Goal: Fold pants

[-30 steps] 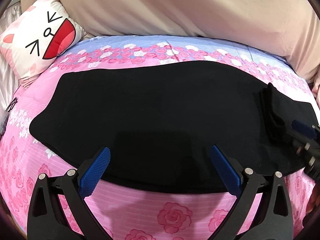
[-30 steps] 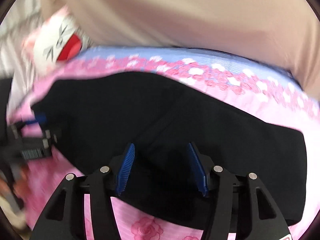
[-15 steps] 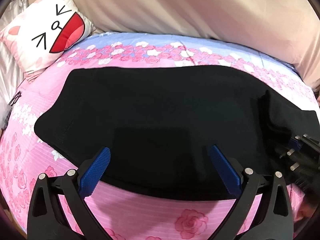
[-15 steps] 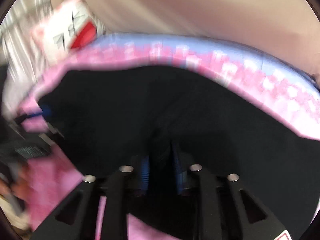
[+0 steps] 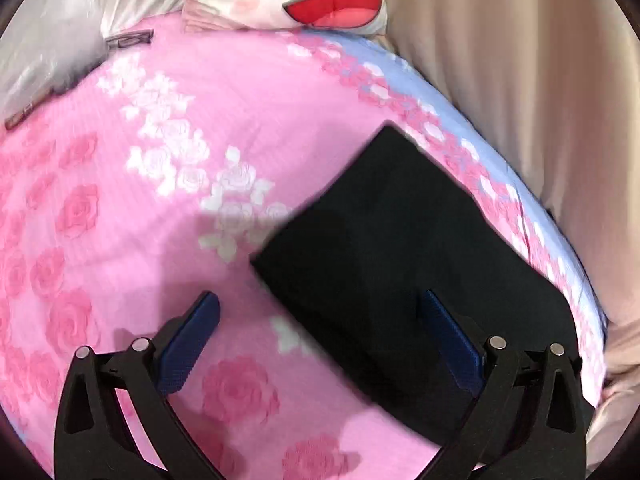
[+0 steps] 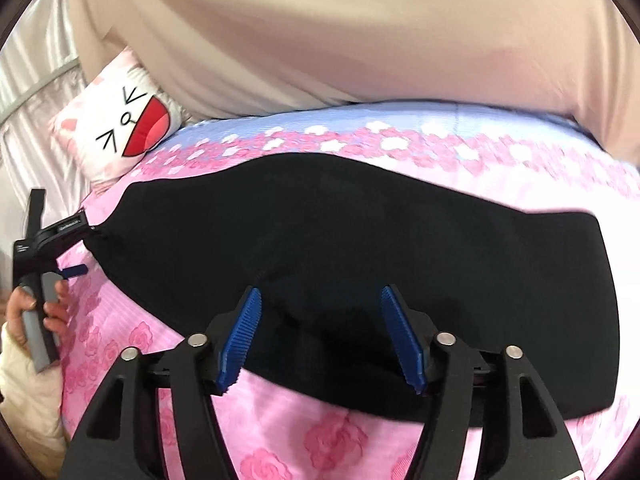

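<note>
Black pants (image 6: 360, 248) lie flat and folded lengthwise on the pink rose bedsheet (image 6: 304, 436). My right gripper (image 6: 320, 336) is open, its blue pads over the near edge of the pants at the middle. My left gripper (image 5: 320, 340) is open above the left end of the pants (image 5: 400, 272), one pad over the sheet and one over the cloth. In the right wrist view the left gripper (image 6: 70, 270) shows at the far left, held by a hand, beside the pants' left end.
A cartoon-face pillow (image 6: 128, 128) sits at the bed's far left corner. A beige curtain (image 6: 360, 40) hangs behind the bed. A pale satin cloth (image 5: 48, 40) lies at the left. The pink sheet (image 5: 120, 200) stretches left of the pants.
The left gripper swung to the left end of the pants and now views them endwise. The right gripper, closed on the cloth half a second ago, has opened.
</note>
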A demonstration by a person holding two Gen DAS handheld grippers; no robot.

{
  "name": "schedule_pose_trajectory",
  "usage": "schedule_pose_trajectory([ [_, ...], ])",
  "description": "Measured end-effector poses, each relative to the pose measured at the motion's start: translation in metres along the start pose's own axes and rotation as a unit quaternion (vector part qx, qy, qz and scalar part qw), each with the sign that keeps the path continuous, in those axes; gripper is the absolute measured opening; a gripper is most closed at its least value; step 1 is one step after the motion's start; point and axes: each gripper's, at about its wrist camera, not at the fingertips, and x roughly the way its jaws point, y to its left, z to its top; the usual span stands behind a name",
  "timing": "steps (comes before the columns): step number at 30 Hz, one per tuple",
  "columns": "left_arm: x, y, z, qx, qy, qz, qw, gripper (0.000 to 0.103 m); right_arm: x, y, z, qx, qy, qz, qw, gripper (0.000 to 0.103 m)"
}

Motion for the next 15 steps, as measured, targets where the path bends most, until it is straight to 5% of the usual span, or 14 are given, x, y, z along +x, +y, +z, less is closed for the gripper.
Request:
schedule_pose_trajectory([
  [3,0.015,-0.018,0.005,0.011,0.033,-0.034,0.9988,0.098,-0.009,-0.014,-0.005,0.022,-0.007,-0.008,1.000,0.069],
  [5,0.020,-0.028,0.004,0.019,0.018,-0.017,0.9995,0.093,-0.019,-0.026,-0.010,0.041,-0.017,-0.010,0.999,0.072],
  [6,0.021,-0.037,0.003,0.033,0.012,-0.003,0.9994,0.078,-0.022,-0.031,-0.012,0.048,-0.020,-0.014,0.999,0.072],
  [7,0.019,-0.046,0.002,0.049,0.008,-0.001,0.9988,0.027,-0.028,-0.038,-0.014,0.056,-0.026,-0.020,0.998,0.072],
  [11,-0.010,-0.088,0.001,0.106,-0.022,-0.016,0.9940,0.021,-0.045,-0.066,-0.023,0.085,-0.037,-0.033,0.995,0.072],
  [15,-0.072,-0.169,-0.024,0.197,-0.059,-0.093,0.9741,0.021,-0.054,-0.090,-0.028,0.121,-0.051,-0.033,0.991,0.072],
])
